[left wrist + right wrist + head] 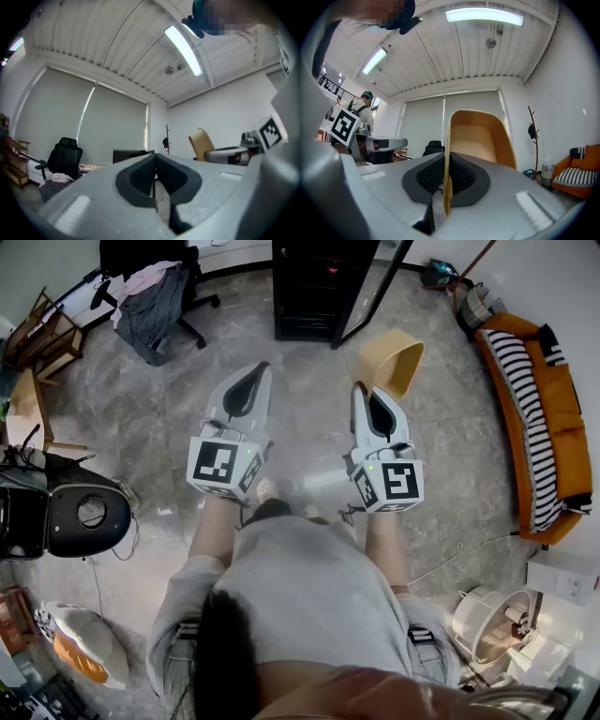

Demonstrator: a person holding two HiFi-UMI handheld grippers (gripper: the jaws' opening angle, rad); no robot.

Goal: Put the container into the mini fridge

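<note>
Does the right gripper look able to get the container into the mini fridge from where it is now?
Probably, once carried closer. The right gripper is shut on the container, the mini fridge has its door open, and only floor seems to lie between.

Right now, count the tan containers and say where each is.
1. The tan container, clamped by its wall in the right gripper, near the mini fridge. Others may be hidden.

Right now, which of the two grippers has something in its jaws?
The right gripper: its jaws pinch the wall of the tan container. The left gripper has its jaws shut together with nothing between them.
</note>
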